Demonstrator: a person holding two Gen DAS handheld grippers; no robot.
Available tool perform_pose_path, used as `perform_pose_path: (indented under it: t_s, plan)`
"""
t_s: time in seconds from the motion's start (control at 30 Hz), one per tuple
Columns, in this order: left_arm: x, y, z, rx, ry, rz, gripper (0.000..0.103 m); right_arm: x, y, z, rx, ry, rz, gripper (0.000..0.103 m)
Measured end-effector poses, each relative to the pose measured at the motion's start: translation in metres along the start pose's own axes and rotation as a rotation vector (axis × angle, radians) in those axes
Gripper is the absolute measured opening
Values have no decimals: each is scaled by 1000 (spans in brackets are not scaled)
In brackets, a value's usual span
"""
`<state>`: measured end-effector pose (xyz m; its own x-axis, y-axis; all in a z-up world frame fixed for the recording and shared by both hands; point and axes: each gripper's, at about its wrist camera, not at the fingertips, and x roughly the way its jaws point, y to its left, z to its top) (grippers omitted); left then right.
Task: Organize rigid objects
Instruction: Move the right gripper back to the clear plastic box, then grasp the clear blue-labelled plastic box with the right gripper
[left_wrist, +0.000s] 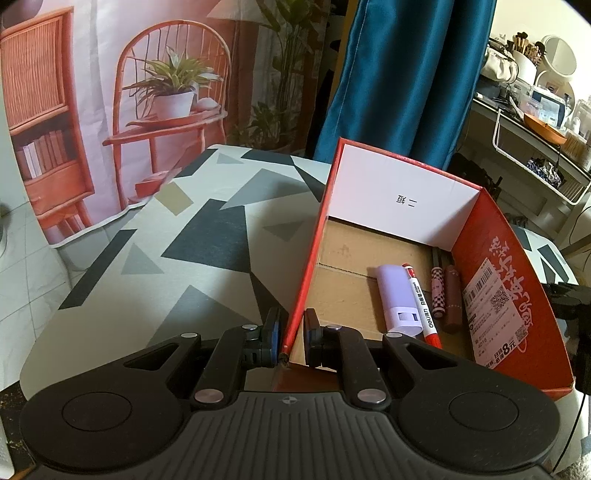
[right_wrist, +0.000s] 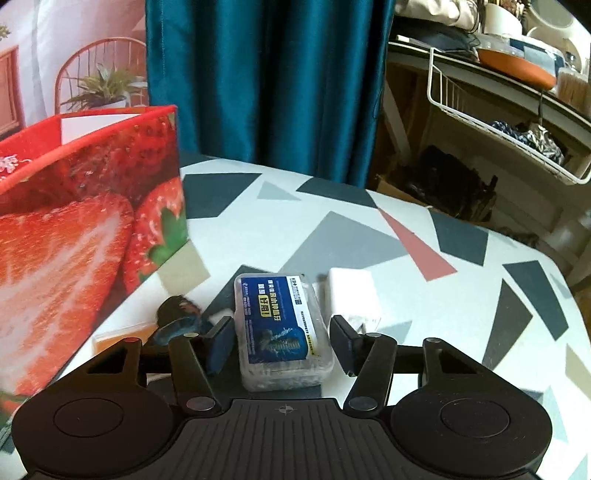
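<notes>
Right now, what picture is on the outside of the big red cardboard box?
Big red strawberries cover the red cardboard box; the right wrist view shows it best.

One red cardboard box stood just ahead of the left tool, and inside it lay four stick-shaped things: one pale purple tube, one red marker pen, one checkered stick and one brown stick. Between the right tool's fingers was one clear plastic case; just beyond it was one white block, and to its left one dark small object.
</notes>
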<state>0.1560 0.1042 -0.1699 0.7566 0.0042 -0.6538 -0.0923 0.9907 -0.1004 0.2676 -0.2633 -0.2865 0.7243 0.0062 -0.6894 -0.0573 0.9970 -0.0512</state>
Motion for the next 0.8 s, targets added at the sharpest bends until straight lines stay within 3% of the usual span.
perform_pose_path:
  t_s: [0.53,0.8]
  plan:
    - [1,2,-2,-11,-9,-15,14,-72,41,-51,-4,24,26,52]
    - [1,2,-2,-12,-8,-16,14,-80,47,-56,15,9,24,53]
